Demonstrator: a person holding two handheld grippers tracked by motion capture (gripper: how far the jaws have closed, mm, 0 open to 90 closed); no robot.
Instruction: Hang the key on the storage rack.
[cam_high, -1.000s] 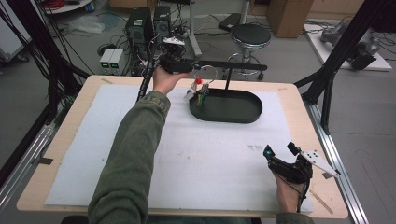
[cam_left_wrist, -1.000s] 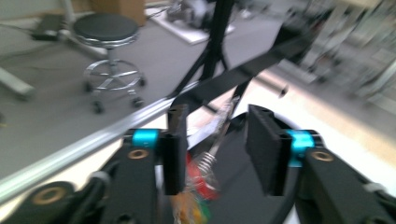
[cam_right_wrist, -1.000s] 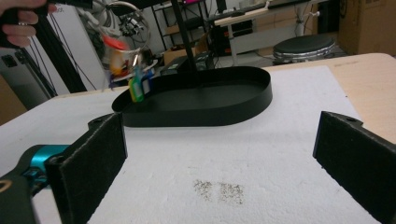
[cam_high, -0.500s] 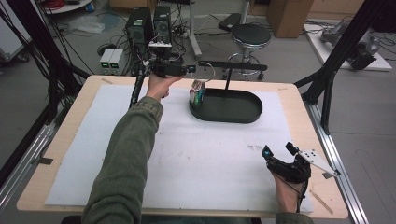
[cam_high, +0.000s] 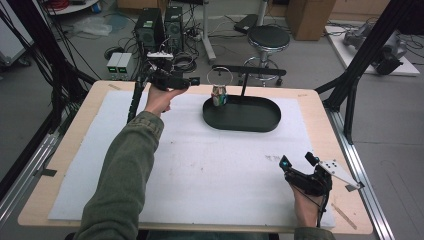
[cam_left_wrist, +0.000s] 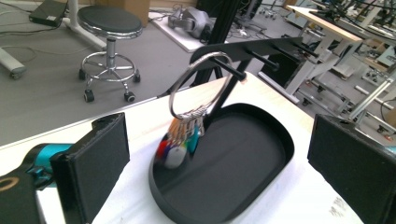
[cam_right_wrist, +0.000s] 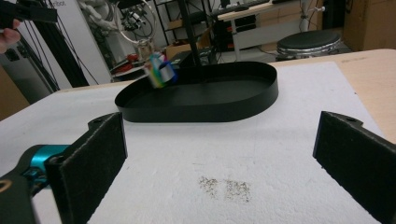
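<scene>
Tray: my landmark. A black oval dish with a low upright wall and a smooth matte floor, sitting toward the far side of the bench.
Mat: a white sheet with a faintly grainy surface, lying under the tray and over most of the pale wood bench.
Rack: a thin black post rising from the tray's far edge, topped by a flat black bar with round pegs sticking out.
Ring: a large, thin, shiny metal hoop hanging from a peg over the tray's left end.
Tags: a bunch of small coloured pieces, red, white, green and blue, dangling from the bottom of the ring just above the tray floor; they look blurred.
Left claw: mine, raised just left of the ring and apart from it; its two flat black foam-faced jaws are spread wide, nothing between them.
Right claw: mine, resting near the mat's near right corner, well apart from the tray; jaws spread wide and empty.
Smudge: a speckled dark mark on the mat, between my right claw and the tray.
</scene>
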